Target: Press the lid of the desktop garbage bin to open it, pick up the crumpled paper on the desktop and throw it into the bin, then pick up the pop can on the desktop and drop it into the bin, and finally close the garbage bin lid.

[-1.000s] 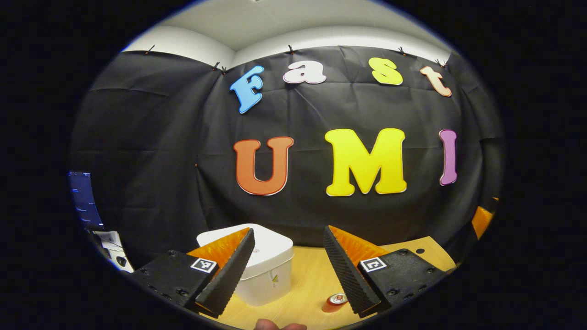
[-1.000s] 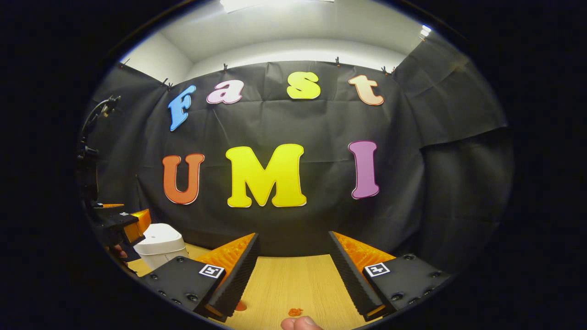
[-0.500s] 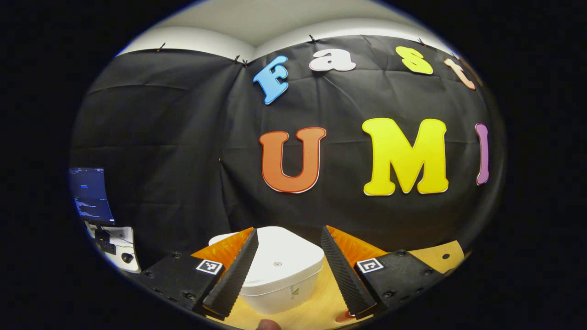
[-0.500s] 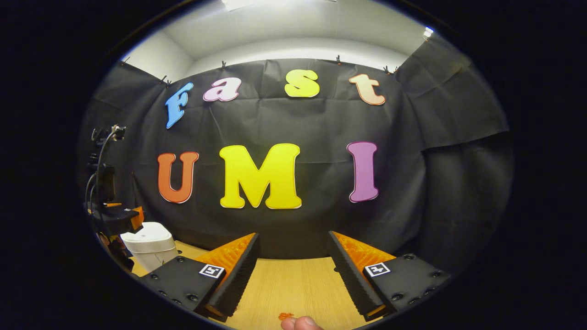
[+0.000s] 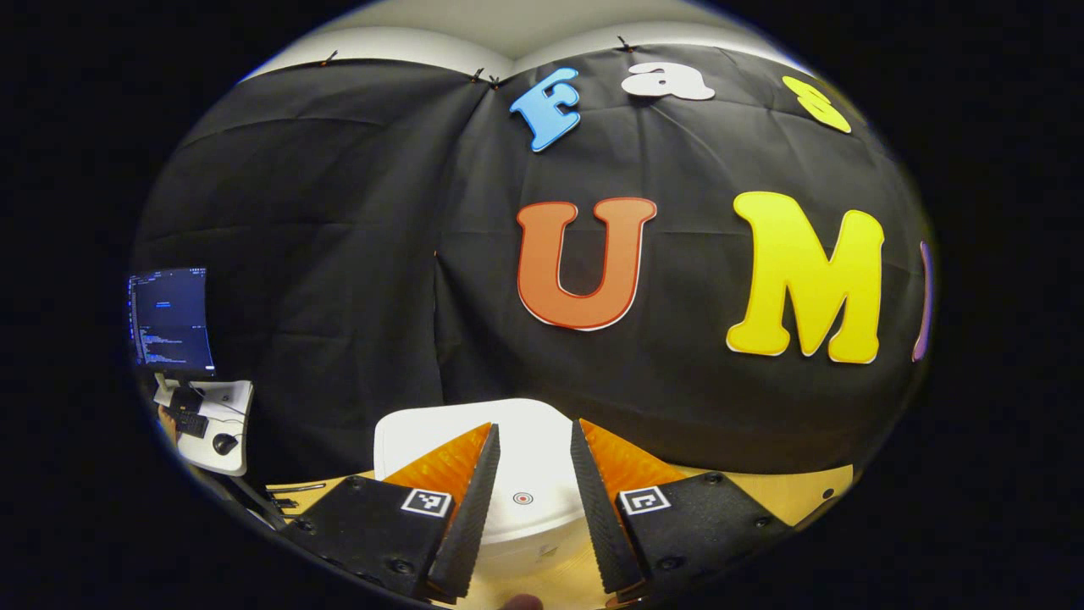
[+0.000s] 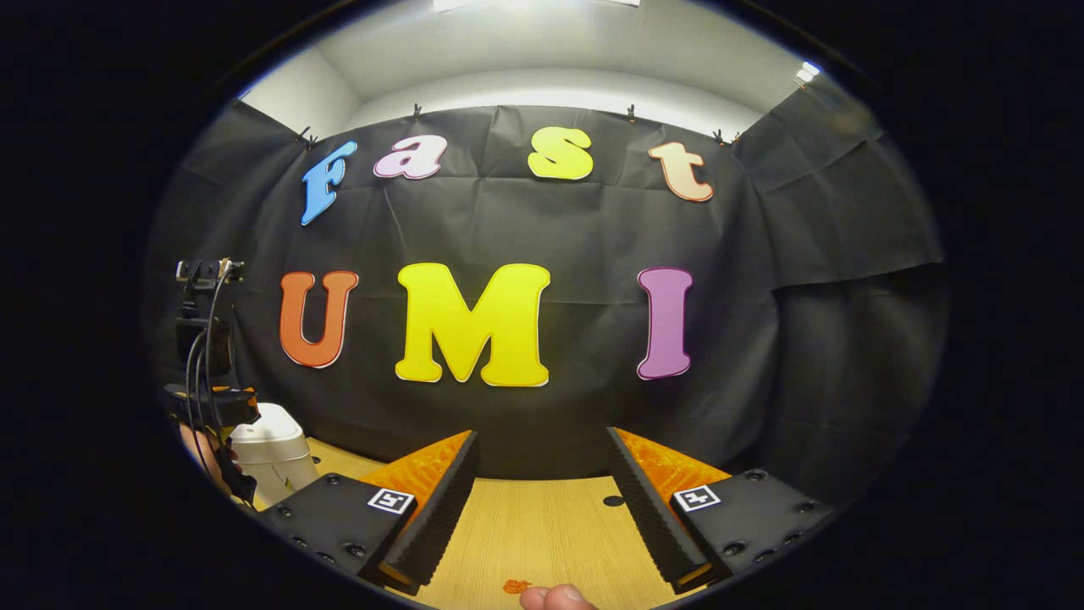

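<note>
In the left gripper view, the left gripper [image 5: 533, 508] hangs just over the white garbage bin [image 5: 525, 474], its fingers narrowly apart and framing the small round mark [image 5: 522, 498] on the closed lid. In the right gripper view, the right gripper [image 6: 542, 508] is held with its fingers wide apart above the wooden desktop [image 6: 542, 529], well apart from the bin at far left.

The garbage bin [image 5: 517, 440] looks like smooth white plastic with a soft sheen on its lid [image 5: 525, 474]. The desktop [image 6: 542, 529] is pale wood-grain, matt. The booth wall [image 6: 576, 246] is black cloth, creased and dull. The left gripper's [image 5: 533, 508] finger pads [image 5: 474, 508] are ribbed and rough-looking.
</note>
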`<state>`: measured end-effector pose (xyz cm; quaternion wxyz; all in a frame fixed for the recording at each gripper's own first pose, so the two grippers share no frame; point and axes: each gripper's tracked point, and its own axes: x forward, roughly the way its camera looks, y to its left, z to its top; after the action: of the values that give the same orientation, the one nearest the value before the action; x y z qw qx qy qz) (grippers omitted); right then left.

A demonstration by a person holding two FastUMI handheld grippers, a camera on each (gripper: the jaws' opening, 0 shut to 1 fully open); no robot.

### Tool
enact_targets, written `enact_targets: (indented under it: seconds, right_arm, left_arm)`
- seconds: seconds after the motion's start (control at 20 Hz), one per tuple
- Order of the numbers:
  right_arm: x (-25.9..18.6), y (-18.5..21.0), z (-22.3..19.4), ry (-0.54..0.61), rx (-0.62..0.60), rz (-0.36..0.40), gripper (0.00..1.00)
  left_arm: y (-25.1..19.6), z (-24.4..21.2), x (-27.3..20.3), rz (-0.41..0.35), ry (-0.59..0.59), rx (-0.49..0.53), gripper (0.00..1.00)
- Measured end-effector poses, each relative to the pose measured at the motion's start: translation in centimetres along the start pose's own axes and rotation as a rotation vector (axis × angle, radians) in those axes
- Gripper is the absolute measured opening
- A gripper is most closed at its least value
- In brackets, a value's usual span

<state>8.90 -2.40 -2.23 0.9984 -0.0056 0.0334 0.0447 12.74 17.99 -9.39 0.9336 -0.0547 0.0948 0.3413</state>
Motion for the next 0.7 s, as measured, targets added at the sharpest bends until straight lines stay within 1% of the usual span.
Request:
enact_targets:
  seconds: [0.1, 0.15, 0.25, 0.4, 0.7]
  right_arm:
    - [0.0, 0.2, 0.0, 0.001, -0.012, 0.003, 0.95]
    - [0.1, 0.2, -0.1, 0.003, -0.014, 0.005, 0.95]
    - [0.1, 0.4, 0.0, 0.003, -0.012, 0.007, 0.94]
    - [0.2, 0.4, 0.0, -0.001, -0.017, 0.015, 0.94]
    - [0.5, 0.9, 0.0, -0.001, -0.016, 0.028, 0.94]
  left_arm:
    - [0.4, -0.7, 0.2, 0.021, 0.033, -0.028, 0.47]
    - [0.7, -1.0, 0.3, 0.037, 0.04, -0.03, 0.36]
    - [0.3, -1.4, 0.7, 0.047, 0.056, -0.028, 0.27]
    - [0.6, -2.1, 1.0, 0.06, 0.077, -0.026, 0.24]
    - [0.7, -2.6, 1.0, 0.063, 0.097, -0.025, 0.24]
